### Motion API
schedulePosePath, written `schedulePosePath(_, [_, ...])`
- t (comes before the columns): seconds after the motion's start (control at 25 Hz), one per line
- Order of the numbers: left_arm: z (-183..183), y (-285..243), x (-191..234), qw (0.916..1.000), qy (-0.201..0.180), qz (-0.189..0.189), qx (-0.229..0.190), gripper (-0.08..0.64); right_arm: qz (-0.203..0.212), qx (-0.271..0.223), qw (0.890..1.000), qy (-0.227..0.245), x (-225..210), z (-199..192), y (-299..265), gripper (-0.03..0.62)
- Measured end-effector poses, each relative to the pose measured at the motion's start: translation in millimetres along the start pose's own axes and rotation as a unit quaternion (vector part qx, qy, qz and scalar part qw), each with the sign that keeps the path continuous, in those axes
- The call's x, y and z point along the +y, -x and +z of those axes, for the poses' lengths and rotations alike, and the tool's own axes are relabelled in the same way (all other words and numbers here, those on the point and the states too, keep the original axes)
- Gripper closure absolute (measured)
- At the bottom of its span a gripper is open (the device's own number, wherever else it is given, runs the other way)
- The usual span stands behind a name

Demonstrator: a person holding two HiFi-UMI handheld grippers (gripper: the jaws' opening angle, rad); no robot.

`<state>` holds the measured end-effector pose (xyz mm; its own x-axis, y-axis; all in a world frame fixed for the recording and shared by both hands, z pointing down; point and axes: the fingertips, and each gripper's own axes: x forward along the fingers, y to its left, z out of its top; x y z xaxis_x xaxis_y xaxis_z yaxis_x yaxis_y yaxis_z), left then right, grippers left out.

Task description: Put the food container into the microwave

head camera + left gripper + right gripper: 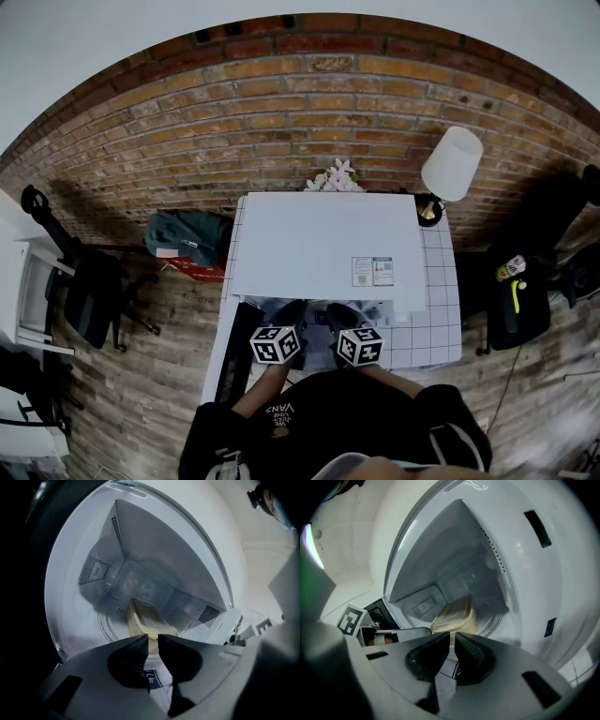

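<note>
I have both grippers at the open front of the white microwave point(323, 248). Its door point(230, 361) hangs open at its left side.

The left gripper point(153, 637) has its jaws nearly together, with only a thin slit between them, and they pinch the near edge of the food container point(143, 618). The right gripper point(452, 633) does the same from the microwave's right side, its jaws drawn close onto that pale yellow rim.

The food container, beige with its lid on, is already inside the microwave's cavity, over the round glass turntable point(110, 625) and short of the back wall. I cannot tell whether its base rests on the glass or hangs just above it.

From the head view, the left gripper's marker cube point(275, 344) and the right gripper's marker cube point(359, 346) sit side by side just before the microwave's opening.

The microwave stands on a white tiled table point(441, 309). A lamp point(452, 164) is at the microwave's right rear corner, flowers point(335, 178) are behind it against the brick wall point(281, 103), and a dark backpack point(187, 239) lies on the floor to its left.
</note>
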<state>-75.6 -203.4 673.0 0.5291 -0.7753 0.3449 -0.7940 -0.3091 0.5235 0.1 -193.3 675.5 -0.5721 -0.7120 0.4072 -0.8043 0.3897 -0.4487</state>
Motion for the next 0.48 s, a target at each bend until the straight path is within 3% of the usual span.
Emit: schedulePosePath(0.48, [-4.8, 9.7, 0.5, 0.9999, 0.01, 0.006, -0.003, 0.486, -0.002, -0.007, 1.0, 0.004, 1.4, 1.0, 8.4, 0.56])
